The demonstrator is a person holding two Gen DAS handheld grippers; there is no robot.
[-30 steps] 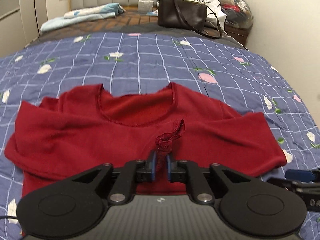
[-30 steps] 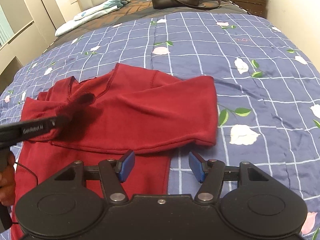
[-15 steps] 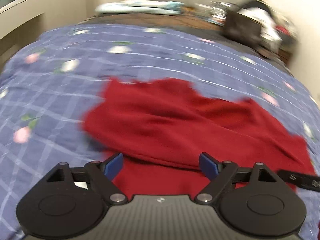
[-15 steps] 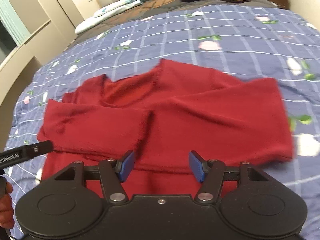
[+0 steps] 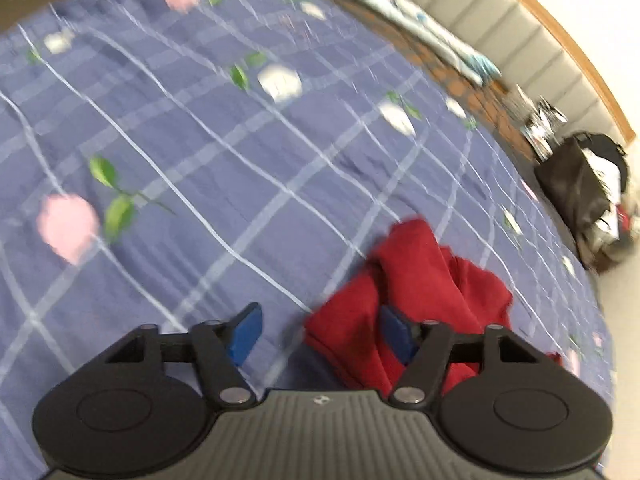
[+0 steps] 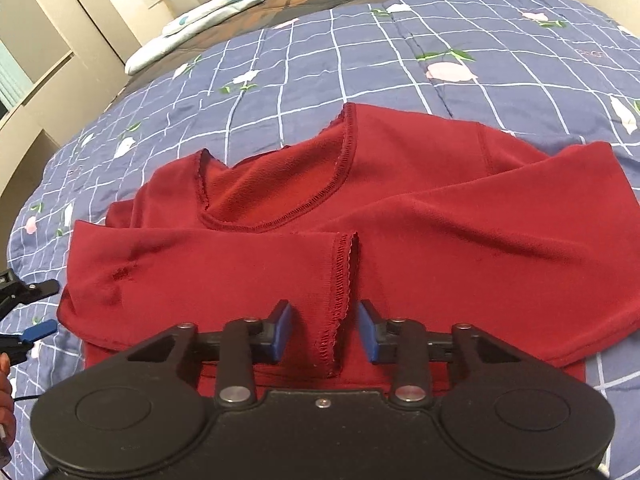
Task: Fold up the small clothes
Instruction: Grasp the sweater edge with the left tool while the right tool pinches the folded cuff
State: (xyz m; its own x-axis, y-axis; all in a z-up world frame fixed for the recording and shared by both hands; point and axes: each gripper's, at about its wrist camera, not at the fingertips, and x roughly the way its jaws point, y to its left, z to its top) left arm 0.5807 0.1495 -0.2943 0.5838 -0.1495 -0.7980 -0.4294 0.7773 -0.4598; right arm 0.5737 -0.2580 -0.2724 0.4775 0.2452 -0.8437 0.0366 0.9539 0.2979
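A dark red sweater (image 6: 400, 216) lies flat on the blue checked bedspread (image 6: 304, 60), both sleeves folded across its chest so the cuffs meet near the middle. My right gripper (image 6: 325, 334) hovers open just above the left sleeve's cuff (image 6: 340, 292), which lies between its blue pads. My left gripper (image 5: 320, 334) is open at the sweater's left side; in its blurred view only a bunched red edge of the sweater (image 5: 416, 280) shows by its right pad. From the right wrist view, the left gripper (image 6: 24, 312) shows at the far left, off the cloth.
A dark handbag (image 5: 576, 192) and other bags sit at the head of the bed. A pale folded blanket (image 6: 208, 16) lies at the far left by the headboard. A hand (image 6: 6, 384) shows at the left edge. A wall runs along the right.
My left gripper let go of the sleeve cuff, opened, and swung out to the sweater's left side. The sleeve now lies flat across the chest. My right gripper moved left over the cuff.
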